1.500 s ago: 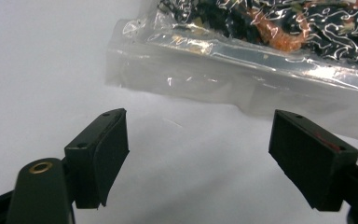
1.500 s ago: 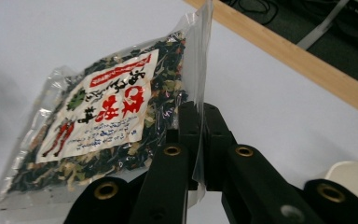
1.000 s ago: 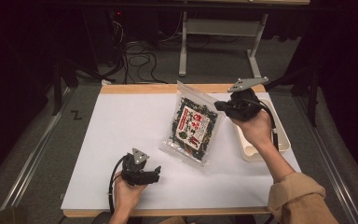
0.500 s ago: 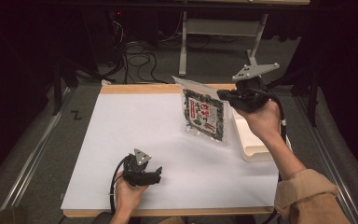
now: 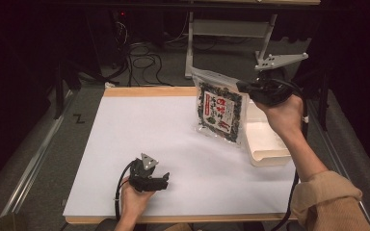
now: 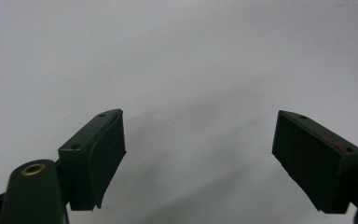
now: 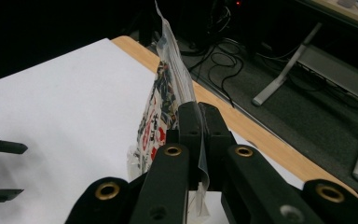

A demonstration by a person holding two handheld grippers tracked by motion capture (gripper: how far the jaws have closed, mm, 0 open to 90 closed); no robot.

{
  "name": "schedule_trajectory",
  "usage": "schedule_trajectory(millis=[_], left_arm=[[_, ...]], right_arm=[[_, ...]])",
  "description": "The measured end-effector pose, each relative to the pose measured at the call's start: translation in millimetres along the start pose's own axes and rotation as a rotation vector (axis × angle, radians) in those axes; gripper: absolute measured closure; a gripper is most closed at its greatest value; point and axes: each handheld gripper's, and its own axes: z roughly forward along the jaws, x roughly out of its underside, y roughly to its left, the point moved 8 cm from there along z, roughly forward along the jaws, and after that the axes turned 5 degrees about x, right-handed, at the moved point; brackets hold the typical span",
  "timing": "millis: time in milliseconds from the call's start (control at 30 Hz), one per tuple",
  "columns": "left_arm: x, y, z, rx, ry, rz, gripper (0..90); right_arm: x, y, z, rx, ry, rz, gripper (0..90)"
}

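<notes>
A clear snack bag (image 5: 219, 109) with dark contents and a red-and-white label hangs in the air over the table's far right. My right gripper (image 5: 244, 87) is shut on the bag's right edge; in the right gripper view the bag (image 7: 161, 116) stands edge-on, pinched between the closed jaws of the right gripper (image 7: 199, 116). Near the front edge, my left gripper (image 5: 165, 178) rests low over the white table (image 5: 139, 125) and points right. Its jaws stand wide apart in the left gripper view, and nothing lies between them at the left gripper (image 6: 198, 149).
A shallow white tray (image 5: 265, 142) sits at the table's right edge, below and beside the bag. A wooden strip (image 5: 149, 91) borders the far edge. Cables and a metal stand lie on the dark floor beyond. The left gripper's jaw tips (image 7: 0, 170) show far off in the right gripper view.
The right hand has lifted the bag off the table, and it now hangs upright above the surface near the tray. The left hand has stayed where it was.
</notes>
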Motion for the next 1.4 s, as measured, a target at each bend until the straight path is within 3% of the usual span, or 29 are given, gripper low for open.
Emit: schedule_trajectory(millis=[333, 367, 633, 967, 1200, 1400], left_arm=[[0.3, -1.3, -0.2, 0.007, 0.003, 0.004, 17.9], [0.2, -1.5, 0.0, 0.008, 0.003, 0.006, 18.0], [0.6, -1.9, 0.5, 0.011, 0.007, 0.007, 18.0], [1.8, -0.6, 0.1, 0.016, 0.012, -0.003, 18.1], [2.4, -0.9, 0.1, 0.013, 0.018, 0.004, 18.1], [2.8, -1.2, 1.3, 0.015, 0.024, 0.006, 18.2]], right_arm=[[4.3, -29.1, -16.4, 0.073, -0.023, 0.057, 90.0], [6.3, -36.9, -19.8, 0.089, -0.026, 0.060, 90.0], [16.7, -60.0, -35.1, 0.146, -0.018, 0.073, 90.0], [32.0, -99.3, -58.0, 0.256, -0.012, 0.116, 90.0], [41.7, -111.7, -64.0, 0.289, -0.010, 0.130, 90.0], [51.3, -122.4, -62.5, 0.323, 0.024, 0.137, 90.0]])
